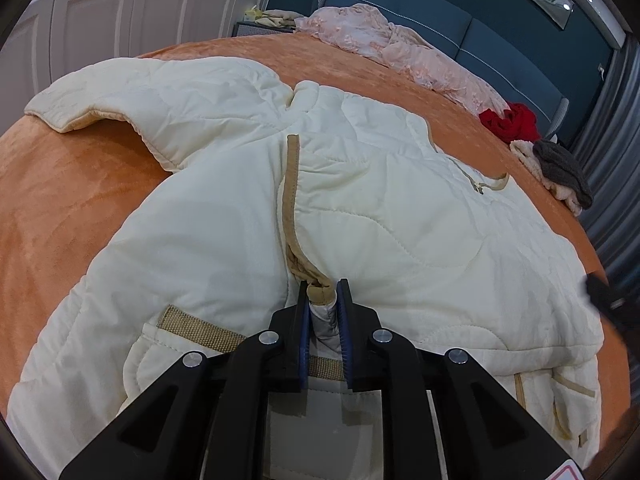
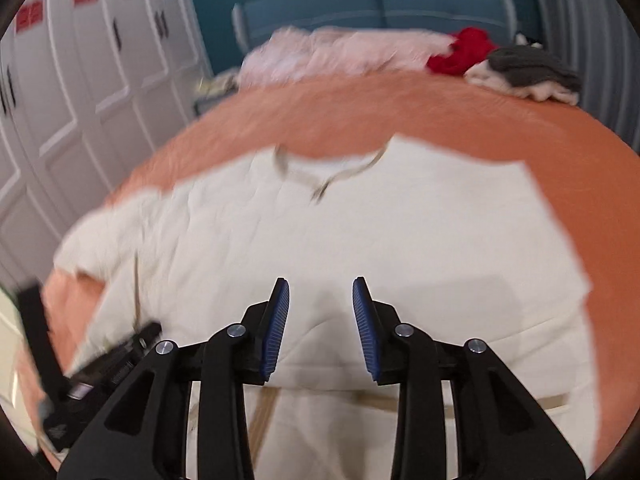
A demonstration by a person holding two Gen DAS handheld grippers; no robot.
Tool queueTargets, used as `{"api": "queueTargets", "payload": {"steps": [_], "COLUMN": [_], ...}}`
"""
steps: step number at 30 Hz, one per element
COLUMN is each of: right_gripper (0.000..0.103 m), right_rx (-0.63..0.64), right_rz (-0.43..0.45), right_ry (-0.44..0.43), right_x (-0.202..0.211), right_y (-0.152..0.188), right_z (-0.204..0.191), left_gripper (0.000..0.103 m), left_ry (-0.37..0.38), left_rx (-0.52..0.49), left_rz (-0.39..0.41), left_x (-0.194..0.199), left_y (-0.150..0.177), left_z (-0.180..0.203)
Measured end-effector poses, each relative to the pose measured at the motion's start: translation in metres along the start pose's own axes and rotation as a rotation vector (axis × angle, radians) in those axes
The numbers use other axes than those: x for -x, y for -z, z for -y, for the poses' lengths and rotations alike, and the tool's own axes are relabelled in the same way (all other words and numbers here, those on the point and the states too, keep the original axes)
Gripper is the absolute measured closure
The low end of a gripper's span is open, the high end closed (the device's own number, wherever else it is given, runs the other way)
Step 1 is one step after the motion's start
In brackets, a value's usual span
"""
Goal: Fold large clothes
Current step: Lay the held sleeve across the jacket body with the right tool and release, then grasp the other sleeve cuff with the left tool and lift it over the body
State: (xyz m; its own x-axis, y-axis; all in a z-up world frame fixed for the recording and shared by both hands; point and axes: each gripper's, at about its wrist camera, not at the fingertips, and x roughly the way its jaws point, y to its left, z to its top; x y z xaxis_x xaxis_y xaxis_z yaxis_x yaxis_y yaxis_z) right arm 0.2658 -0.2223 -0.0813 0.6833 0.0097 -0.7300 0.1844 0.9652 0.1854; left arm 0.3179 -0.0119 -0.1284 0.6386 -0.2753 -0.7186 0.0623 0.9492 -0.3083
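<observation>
A cream quilted jacket (image 1: 360, 208) with tan trim lies spread on the orange bedspread (image 1: 60, 200), one sleeve stretched out to the far left. My left gripper (image 1: 323, 286) is shut on the tan front edge of the jacket near its bottom hem, bunching the trim between the blue pads. In the right wrist view the jacket (image 2: 360, 232) looks blurred. My right gripper (image 2: 321, 286) is open and empty just above the jacket's right side. The left gripper's body (image 2: 100, 364) shows at the lower left of that view.
A pink lace garment (image 1: 400, 48) lies at the far side of the bed. A red cloth (image 1: 510, 120) and a grey and cream pile (image 1: 560, 168) lie at the far right. White wardrobe doors (image 2: 80, 80) stand to the left, a blue headboard (image 1: 500, 48) behind.
</observation>
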Motion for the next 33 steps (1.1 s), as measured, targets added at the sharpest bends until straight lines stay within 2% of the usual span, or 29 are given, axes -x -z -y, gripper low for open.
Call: {"api": "queueTargets", "payload": {"steps": [2,12,15,17,19,20,22,24,26,27,30,33], "right_gripper": [0.071,0.071,0.071,0.071,0.071,0.071,0.071,0.071,0.071,0.071,0.071,0.071], "right_rx": [-0.006,0.006,0.009,0.004,-0.009,-0.012,-0.011,-0.010,-0.008,-0.006,0.003,0.003], "right_rz": [-0.048,0.003,0.011,0.014,0.018,0.019,0.022,0.024,0.028,0.029,0.036,0.038], "right_ry": [0.022,0.040,0.043,0.036,0.019,0.015,0.015,0.017,0.021,0.022,0.032,0.032], "right_x": [-0.020,-0.024,-0.021,-0.021,-0.021,-0.021,-0.021,-0.021,-0.021,-0.021,-0.021,-0.022], "right_y": [0.015,0.027,0.028,0.028,0.028,0.028,0.028,0.028,0.028,0.029,0.029,0.030], "right_z": [0.001,0.000,-0.001,0.000,0.004,0.004,0.004,0.003,0.002,0.003,0.001,0.001], "left_gripper": [0.088,0.086,0.083,0.077,0.073,0.069,0.045,0.038,0.037,0.037,0.037,0.038], "left_ry": [0.011,0.039,0.092,0.156,0.186,0.203,0.172,0.117,0.055,0.020,-0.050,-0.072], "left_rx": [0.008,0.021,0.069,0.137,0.197,0.223,0.267,0.299,0.368,0.436,0.616,0.761], "left_rz": [0.001,0.013,0.000,-0.017,-0.015,0.009,0.074,0.118,0.127,0.119,0.140,0.143], "left_x": [-0.001,-0.001,0.005,0.015,0.032,0.043,0.063,0.070,0.067,0.062,0.050,0.039], "left_y": [0.000,0.002,-0.002,-0.012,-0.027,-0.037,-0.063,-0.086,-0.113,-0.127,-0.149,-0.157], "left_z": [-0.002,-0.003,-0.012,-0.024,-0.043,-0.056,-0.090,-0.121,-0.170,-0.203,-0.277,-0.330]}}
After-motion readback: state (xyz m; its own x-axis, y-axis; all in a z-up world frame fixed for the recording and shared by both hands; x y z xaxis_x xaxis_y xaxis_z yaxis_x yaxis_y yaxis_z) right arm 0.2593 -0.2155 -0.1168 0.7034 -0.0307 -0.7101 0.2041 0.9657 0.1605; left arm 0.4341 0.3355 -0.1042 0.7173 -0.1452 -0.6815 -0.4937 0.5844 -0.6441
